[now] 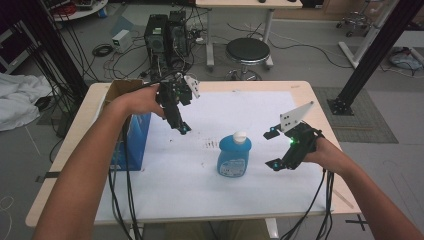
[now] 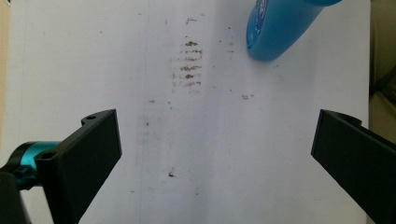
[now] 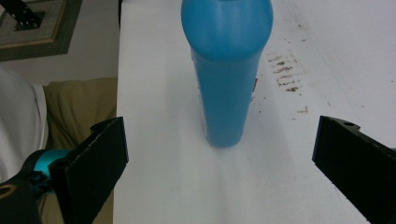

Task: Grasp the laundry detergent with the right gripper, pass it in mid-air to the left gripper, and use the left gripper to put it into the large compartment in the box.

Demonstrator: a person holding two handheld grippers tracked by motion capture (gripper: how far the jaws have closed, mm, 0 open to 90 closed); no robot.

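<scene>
Underneath, smudged white sheet on table.

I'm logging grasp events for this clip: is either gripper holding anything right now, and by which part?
Nothing is held. The left gripper and right gripper are both open, and the blue bottle stands free on the white sheet.

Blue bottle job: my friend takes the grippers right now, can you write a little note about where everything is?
Left gripper: open, holding nothing, held above the white sheet left of the bottle.
Right gripper: open, holding nothing, just right of the bottle, its jaws aimed at it but apart from it.
Bottle: blue, white cap, standing upright mid-sheet. A blue box sits at the table's left edge.
Done: nothing grasped yet.
Left: probably bring the right gripper in around the bottle and close on it.
</scene>
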